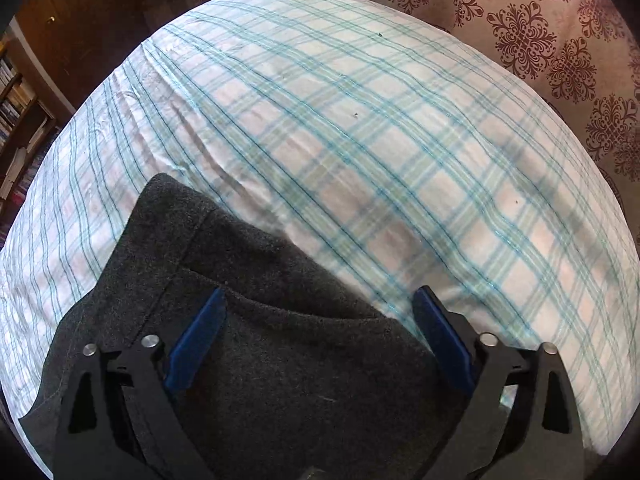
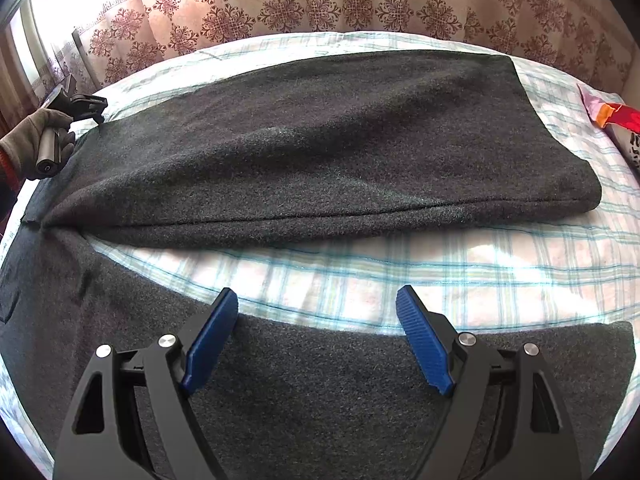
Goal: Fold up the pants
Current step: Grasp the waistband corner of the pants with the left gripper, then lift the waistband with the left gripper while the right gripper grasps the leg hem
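Note:
Dark grey wool pants [image 2: 304, 132] lie spread on a bed with a plaid sheet [image 2: 400, 272], their two legs apart in a V. My right gripper [image 2: 318, 304] is open, hovering over the inner edge of the near leg [image 2: 320, 392]. My left gripper [image 1: 320, 304] is open above the waist end of the pants [image 1: 256, 320], with a pocket seam between its fingers. The left gripper's handle and gloved hand [image 2: 48, 136] show at the far left of the right wrist view.
A patterned curtain [image 2: 320, 0] hangs behind the bed. A colourful cloth [image 2: 612, 112] lies at the bed's right edge. A bookshelf [image 1: 20, 120] and wooden door stand beyond the bed's left side. The plaid sheet [image 1: 360, 140] stretches ahead of the left gripper.

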### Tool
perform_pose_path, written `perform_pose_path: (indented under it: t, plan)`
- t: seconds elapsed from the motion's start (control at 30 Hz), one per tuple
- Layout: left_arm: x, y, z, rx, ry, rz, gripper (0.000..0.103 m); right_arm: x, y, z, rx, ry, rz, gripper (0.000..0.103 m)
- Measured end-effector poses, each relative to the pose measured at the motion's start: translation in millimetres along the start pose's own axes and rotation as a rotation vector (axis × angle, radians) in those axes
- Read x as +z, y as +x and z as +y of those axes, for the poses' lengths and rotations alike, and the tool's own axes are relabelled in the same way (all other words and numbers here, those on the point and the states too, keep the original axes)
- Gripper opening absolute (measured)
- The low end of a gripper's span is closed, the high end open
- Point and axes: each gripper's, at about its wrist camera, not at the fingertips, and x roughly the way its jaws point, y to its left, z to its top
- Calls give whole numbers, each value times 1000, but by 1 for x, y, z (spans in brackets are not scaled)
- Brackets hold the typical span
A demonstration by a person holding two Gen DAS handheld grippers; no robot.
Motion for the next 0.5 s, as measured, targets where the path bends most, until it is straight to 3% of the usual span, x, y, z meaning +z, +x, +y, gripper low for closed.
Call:
perform_pose_path:
  t: [0.13, 0.23, 0.33, 0.5]
  plan:
    - [-11, -14, 15, -59, 6, -15, 51, 6, -2, -5, -27, -5, -9, 81]
    - [-15, -22, 26, -154, -28, 3, 26, 17, -6, -12, -39, 8, -37, 81]
    - [-25, -30, 40, -213, -77, 6, 9, 34, -10, -25, -48, 41, -75, 81]
    - [-39, -37, 62, -307, -112, -4, 7, 78, -10, -67, -47, 194, -123, 81]
